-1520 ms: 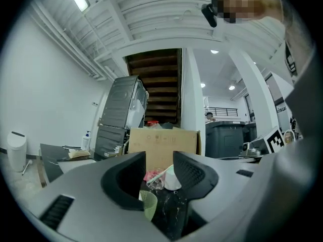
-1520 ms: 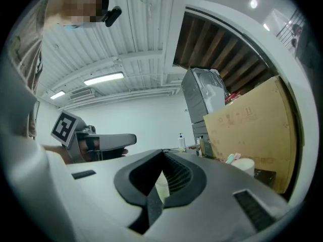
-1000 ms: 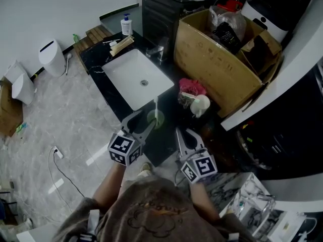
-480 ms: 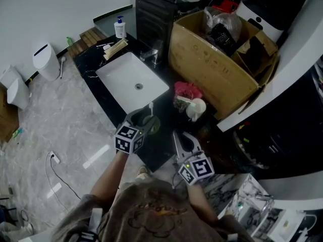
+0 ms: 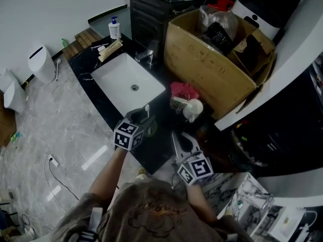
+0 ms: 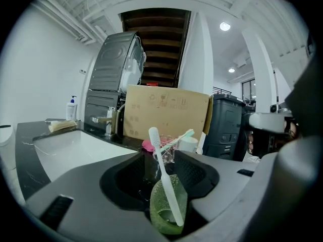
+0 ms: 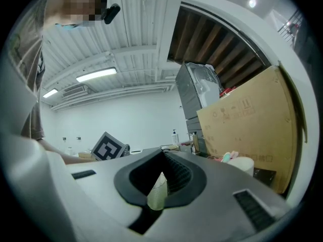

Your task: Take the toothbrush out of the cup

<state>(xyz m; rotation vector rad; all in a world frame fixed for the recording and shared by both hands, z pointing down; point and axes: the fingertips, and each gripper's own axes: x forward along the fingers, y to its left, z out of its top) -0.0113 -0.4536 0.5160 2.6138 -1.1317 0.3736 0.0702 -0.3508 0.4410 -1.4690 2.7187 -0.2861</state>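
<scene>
A translucent green cup [image 5: 151, 127] stands on the black counter [image 5: 164, 150] just in front of the sink, with a white toothbrush [image 5: 147, 110] leaning upright in it. My left gripper [image 5: 144, 117] reaches around the cup. In the left gripper view the cup [image 6: 164, 213] and toothbrush [image 6: 164, 178] sit between the jaws of the left gripper [image 6: 160, 155], which are closing; I see no pad pressing on the cup. My right gripper [image 5: 176, 135] hovers to the right of the cup, apart from it. In its own view the right gripper [image 7: 164, 155] has its jaws together and holds nothing.
A white sink [image 5: 128, 82] with a faucet [image 5: 146, 54] lies beyond the cup. A big cardboard box [image 5: 212, 59] stands at the right. A pink cloth [image 5: 184, 91] and a white holder [image 5: 193, 107] sit close behind. A soap bottle [image 5: 114, 28] stands far back.
My left gripper has moved forward, so the green cup now sits between its jaws rather than in front of them. The right gripper has barely moved.
</scene>
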